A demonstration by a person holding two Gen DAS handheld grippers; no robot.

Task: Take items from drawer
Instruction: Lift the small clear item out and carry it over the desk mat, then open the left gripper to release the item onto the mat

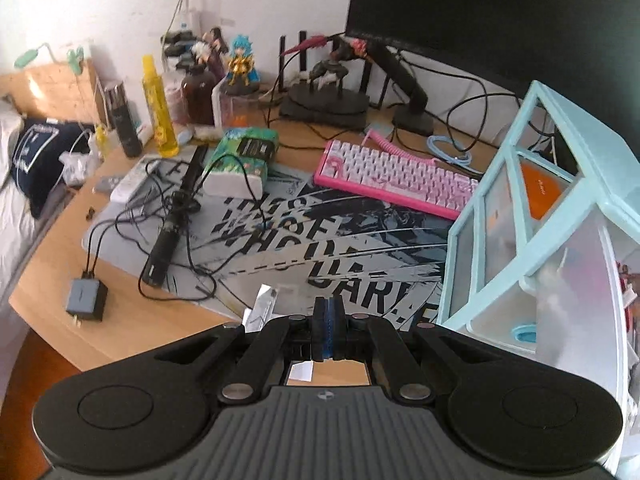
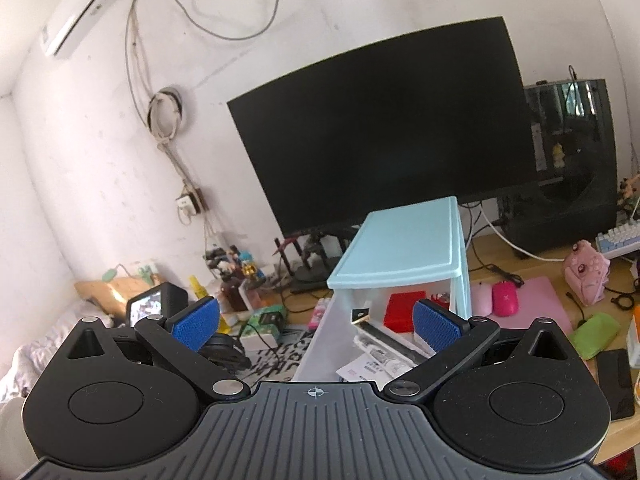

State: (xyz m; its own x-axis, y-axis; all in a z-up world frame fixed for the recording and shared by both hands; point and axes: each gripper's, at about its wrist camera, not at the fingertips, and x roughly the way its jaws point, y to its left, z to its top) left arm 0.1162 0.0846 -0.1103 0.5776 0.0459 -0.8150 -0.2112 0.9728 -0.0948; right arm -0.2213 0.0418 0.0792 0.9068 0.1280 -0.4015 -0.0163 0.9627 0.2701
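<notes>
A light blue plastic drawer cabinet (image 2: 400, 240) stands on the desk; it also shows at the right of the left wrist view (image 1: 532, 216). Its top translucent drawer (image 2: 320, 344) is pulled out. Inside lie a red box (image 2: 402, 308), a small black-and-gold item (image 2: 360, 315) and papers (image 2: 372, 366). My right gripper (image 2: 316, 326) is open, its blue pads (image 2: 196, 322) spread above the open drawer. My left gripper (image 1: 329, 330) is shut with nothing between its pads, low over the desk mat left of the cabinet.
A pink keyboard (image 1: 396, 178), tissue pack (image 1: 240, 164), black cables and a charger (image 1: 86, 300) lie on the printed desk mat (image 1: 320, 240). Bottles and figurines stand at the back. A big monitor (image 2: 384, 128), pink mice (image 2: 504, 298) and a green pouch (image 2: 596, 334) are nearby.
</notes>
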